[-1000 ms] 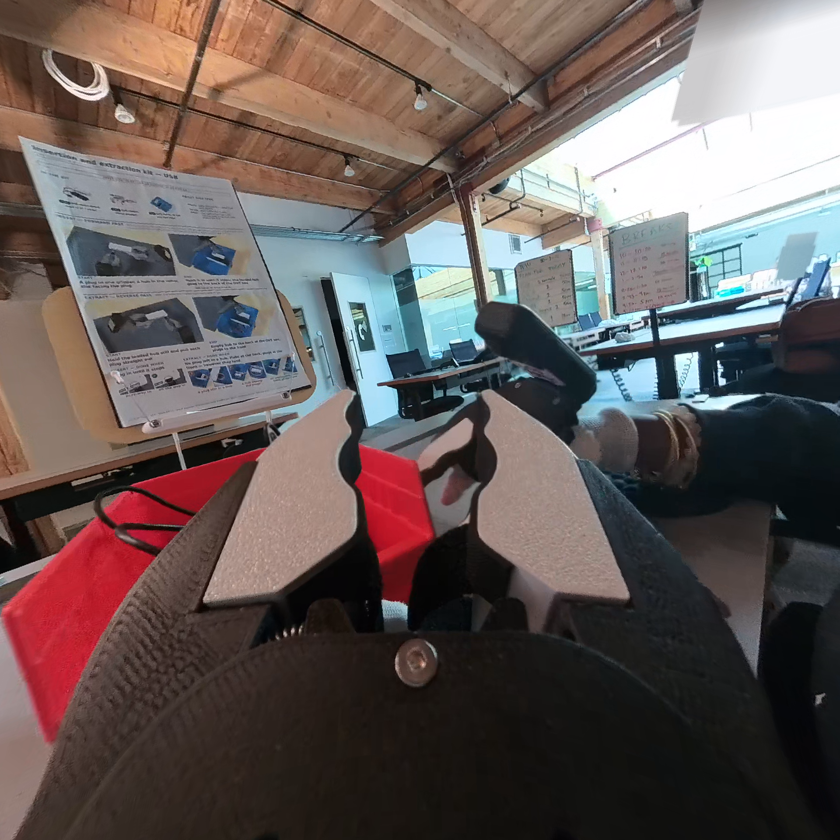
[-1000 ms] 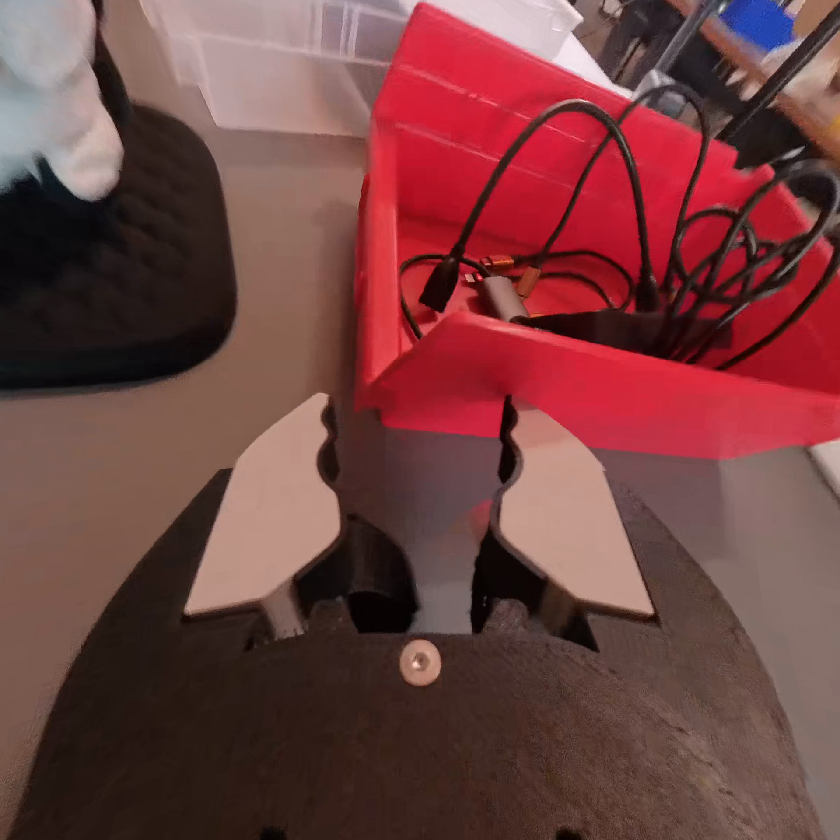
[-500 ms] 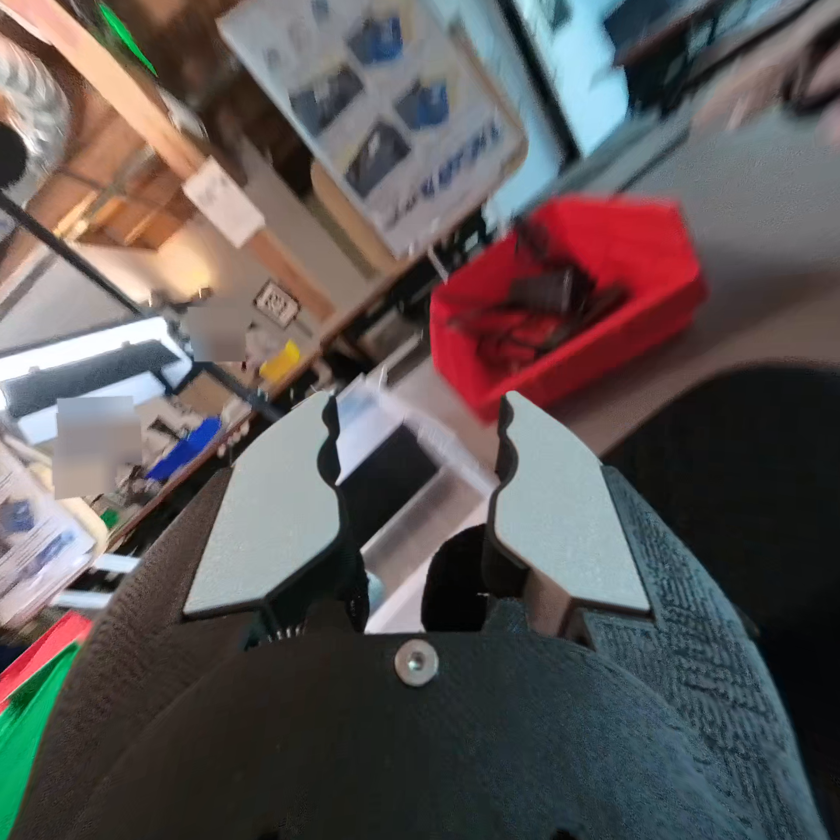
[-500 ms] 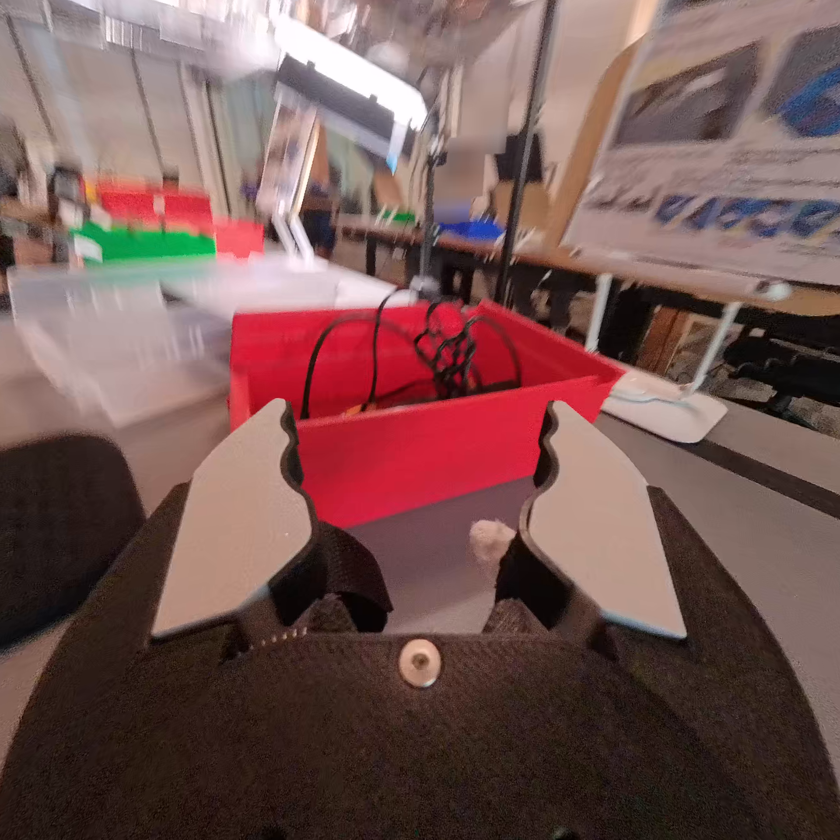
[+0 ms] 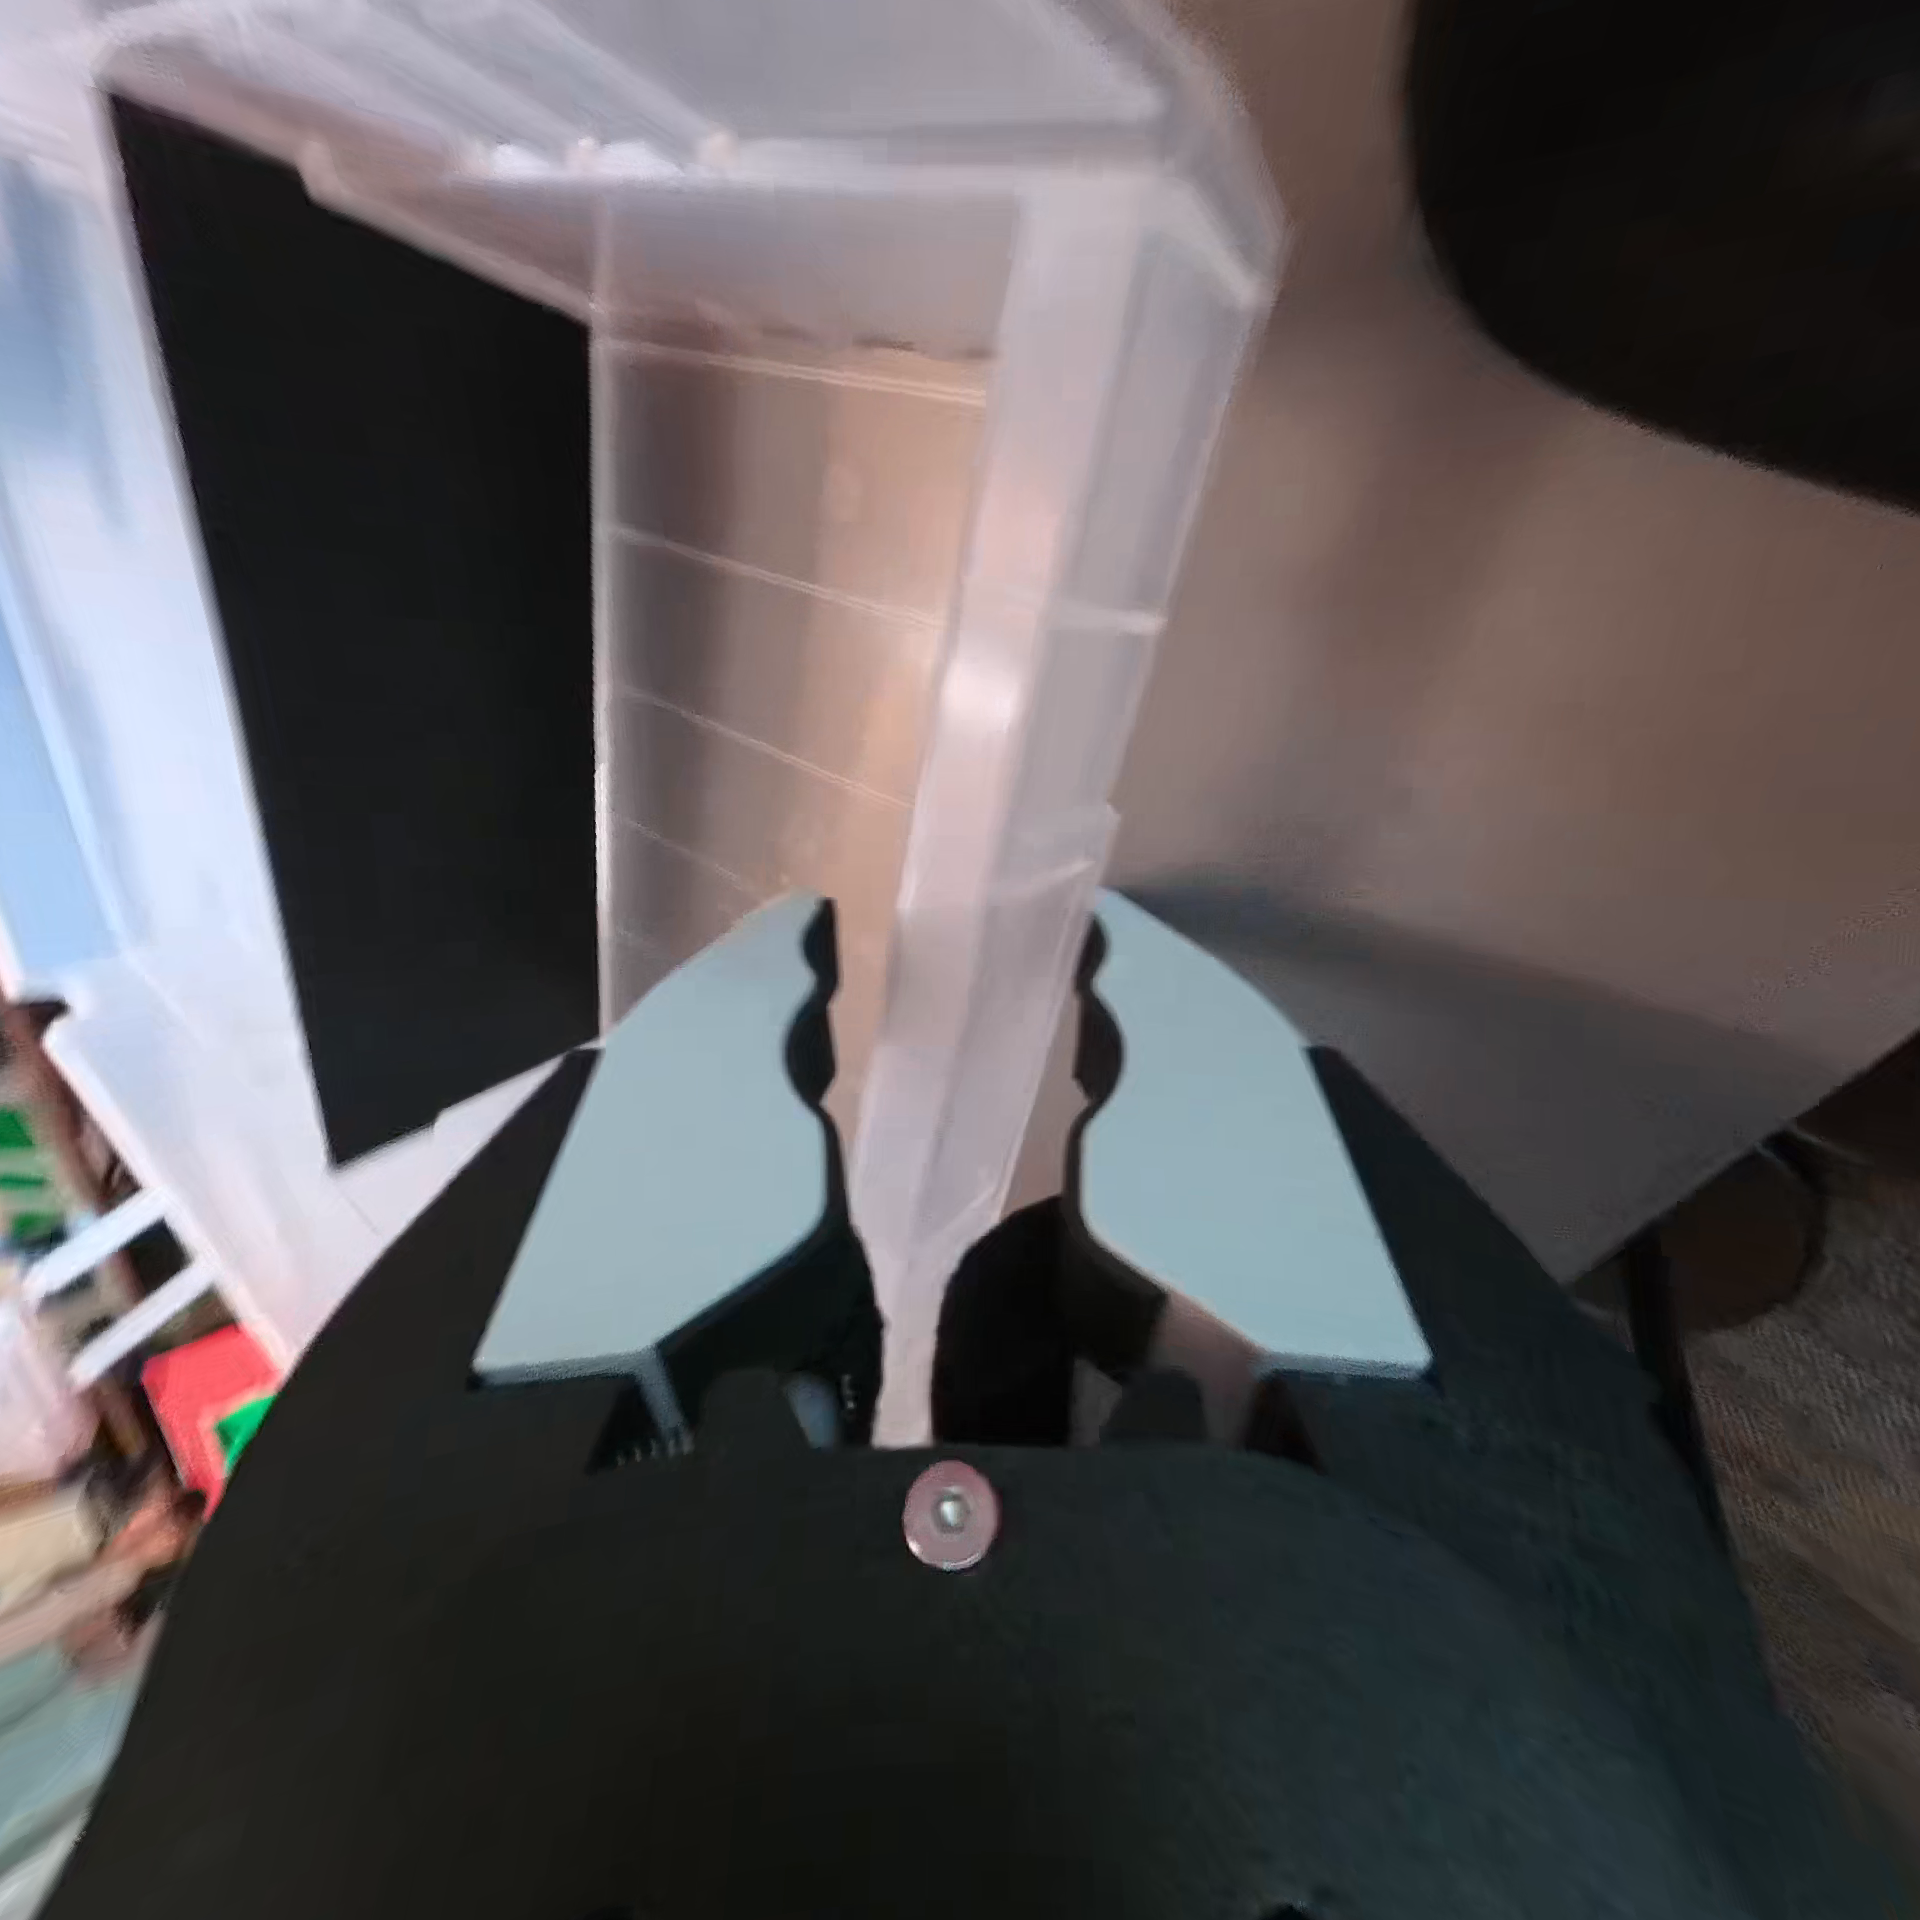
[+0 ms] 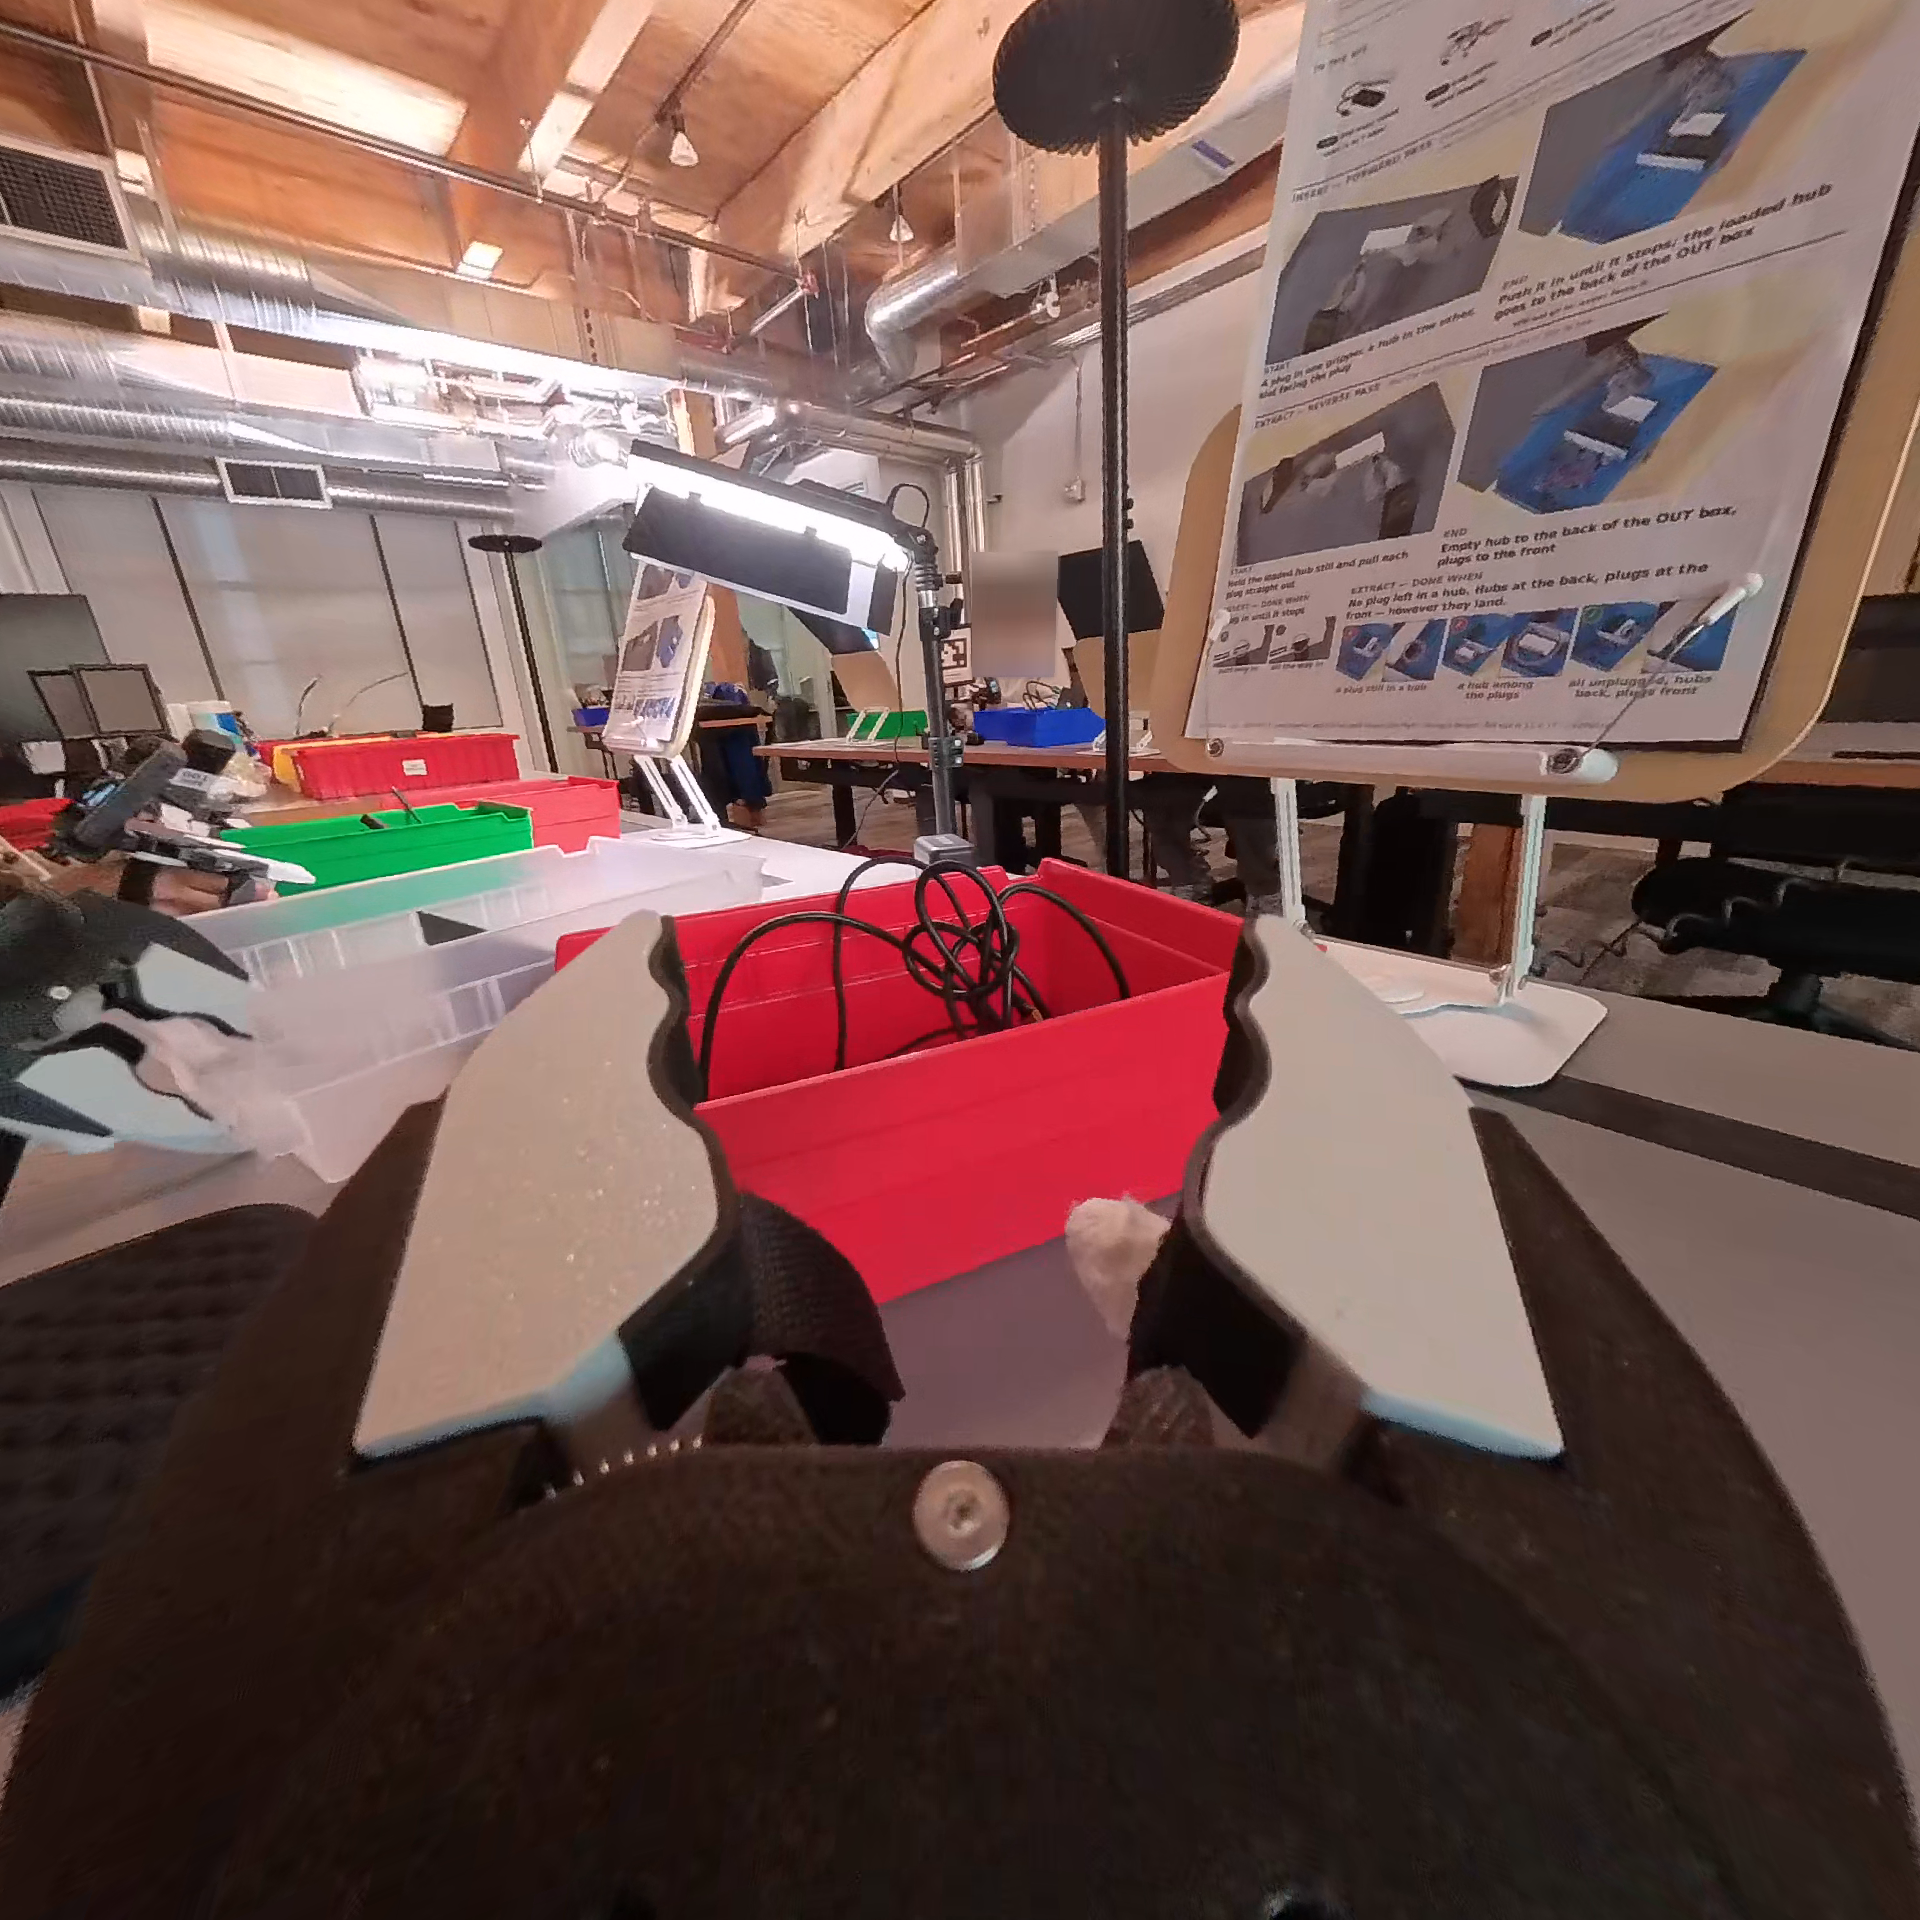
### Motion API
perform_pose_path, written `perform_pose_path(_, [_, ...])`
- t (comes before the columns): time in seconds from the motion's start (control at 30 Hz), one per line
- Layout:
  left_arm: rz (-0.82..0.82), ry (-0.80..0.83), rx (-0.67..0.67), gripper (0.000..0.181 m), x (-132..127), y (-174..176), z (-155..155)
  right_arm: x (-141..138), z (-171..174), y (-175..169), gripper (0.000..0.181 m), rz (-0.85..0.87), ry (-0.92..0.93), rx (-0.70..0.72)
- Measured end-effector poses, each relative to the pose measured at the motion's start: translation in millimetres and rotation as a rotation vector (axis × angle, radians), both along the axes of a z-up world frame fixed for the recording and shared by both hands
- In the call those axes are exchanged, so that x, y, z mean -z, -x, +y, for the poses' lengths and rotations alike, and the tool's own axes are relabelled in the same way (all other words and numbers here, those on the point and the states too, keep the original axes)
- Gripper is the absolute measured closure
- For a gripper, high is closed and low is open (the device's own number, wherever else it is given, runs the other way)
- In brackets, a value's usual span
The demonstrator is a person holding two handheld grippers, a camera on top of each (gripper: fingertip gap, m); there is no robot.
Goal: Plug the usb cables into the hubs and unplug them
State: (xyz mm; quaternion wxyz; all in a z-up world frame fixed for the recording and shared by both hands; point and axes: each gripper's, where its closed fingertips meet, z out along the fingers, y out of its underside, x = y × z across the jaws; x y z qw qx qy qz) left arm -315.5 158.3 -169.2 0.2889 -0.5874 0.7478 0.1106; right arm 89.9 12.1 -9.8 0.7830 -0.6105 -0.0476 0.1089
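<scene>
A red bin (image 6: pixel 966 1132) stands on the grey table straight ahead in the right wrist view, with a tangle of black USB cables (image 6: pixel 966 956) inside; the hubs are hidden below its wall. My right gripper (image 6: pixel 956 935) is wide open and empty, just short of the bin's near wall. My left gripper (image 5: pixel 956 920) points down at a clear plastic bin (image 5: pixel 1039 623), and its jaws are closed on the bin's rim. The picture is blurred. It also shows at the far left of the right wrist view (image 6: pixel 156 1039), at the corner of the clear bin (image 6: pixel 416 977).
An instruction sheet on a stand (image 6: pixel 1507 416) rises behind and right of the red bin, its white base (image 6: pixel 1496 1018) on the table. A black pad (image 6: pixel 104 1351) lies at left. The clear bin holds a black mat (image 5: pixel 395 623). The table's edge (image 5: pixel 1558 1195) is near. Spacing between my two grippers at the tips: around 45 cm.
My left gripper swung from facing the room down onto the clear bin and narrowed on its rim. My right gripper tilted up from looking into the red bin and opened wider.
</scene>
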Motion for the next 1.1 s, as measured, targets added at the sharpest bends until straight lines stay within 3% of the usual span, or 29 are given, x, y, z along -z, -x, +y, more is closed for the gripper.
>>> perform_pose_path(0.03, [-0.028, 0.010, 0.027, 0.147, 2.3, -6.8, 1.1, 0.6, 0.2, 0.2, 0.083, 0.002, 0.002, -0.002])
perform_pose_path(0.2, [-0.030, -0.053, 0.011, 0.148, 1.4, -16.8, 9.2, 3.6, 0.6, 6.7, 0.083, -0.024, 0.015, -0.019])
perform_pose_path(0.3, [0.046, -0.292, -0.011, 0.147, -3.4, -17.6, 17.3, 6.1, 1.0, 9.1, 0.084, -0.042, 0.025, -0.020])
perform_pose_path(0.43, [0.044, -0.433, -0.069, 0.151, -6.9, -15.4, 13.3, 7.1, 1.6, 7.0, 0.085, -0.033, 0.033, -0.015])
perform_pose_path(0.53, [0.062, -0.574, -0.124, 0.151, -25.1, -9.8, 12.2, 7.8, 2.2, 5.2, 0.087, -0.034, 0.038, -0.007])
perform_pose_path(0.67, [-0.054, -0.663, -0.146, 0.151, -70.9, -24.2, -0.7, 4.5, 0.7, -2.1, 0.089, -0.052, 0.027, 0.041])
perform_pose_path(0.8, [-0.088, -0.857, -0.105, 0.151, -123.6, -52.3, -19.8, -15.5, -12.5, -27.9, 0.094, -0.028, -0.089, 0.177])
perform_pose_path(0.9, [-0.149, -0.941, 0.012, 0.152, -152.5, -97.0, -49.7, -27.8, -25.1, -58.6, 0.091, -0.026, -0.161, 0.329])
perform_pose_path(1.1, [-0.317, -0.884, 0.285, 0.152, -164.9, -212.8, -123.8, -52.4, -77.6, -140.8, 0.082, -0.191, -0.277, 0.791])
